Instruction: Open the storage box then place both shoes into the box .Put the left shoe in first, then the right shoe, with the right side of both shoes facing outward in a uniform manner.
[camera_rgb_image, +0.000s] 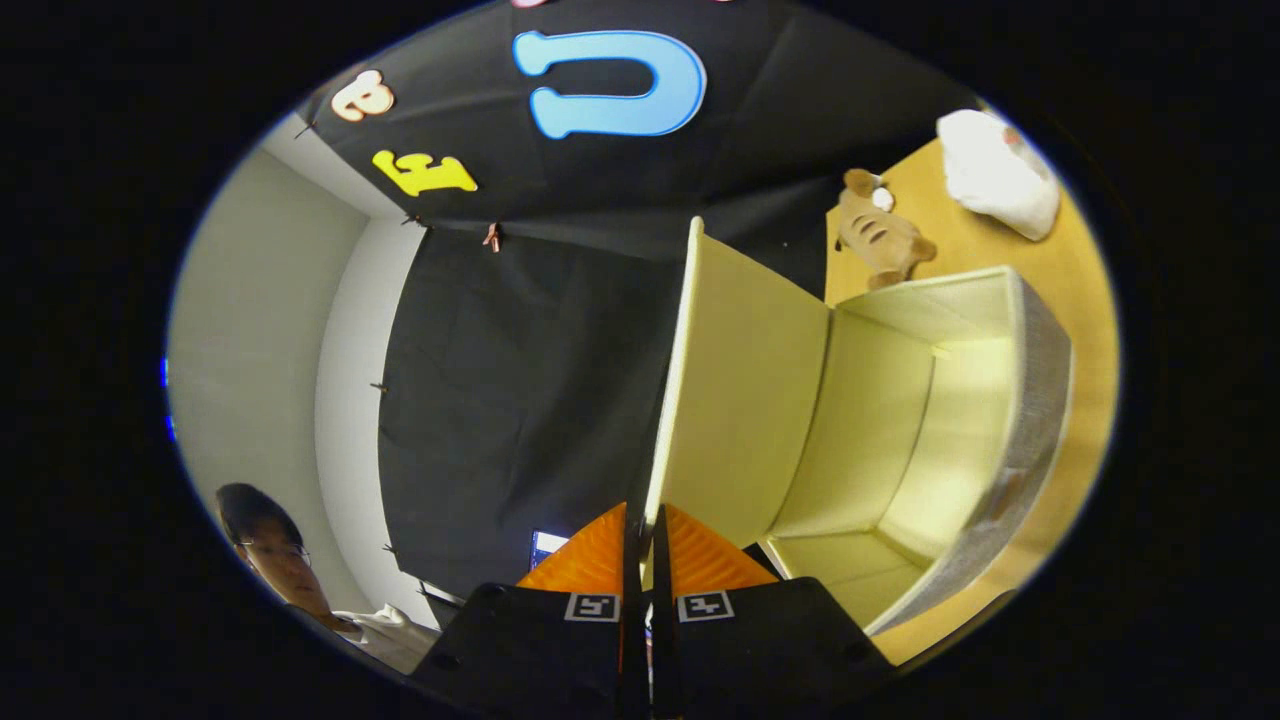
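Observation:
The storage box is grey fabric outside and cream inside. It stands on a wooden table, and the whole scene looks turned on its side. Its lid is swung up and stands open, and nothing lies in the part of the interior that shows. My gripper is shut on the free edge of the lid, with the thin panel pinched between both fingers. A white object that looks like a shoe lies on the table beyond the box. Its details are too small to tell.
A brown plush toy lies on the table between the box and the white object. A person is on the side away from the box, against a pale wall. Black cloth hangs behind the lid.

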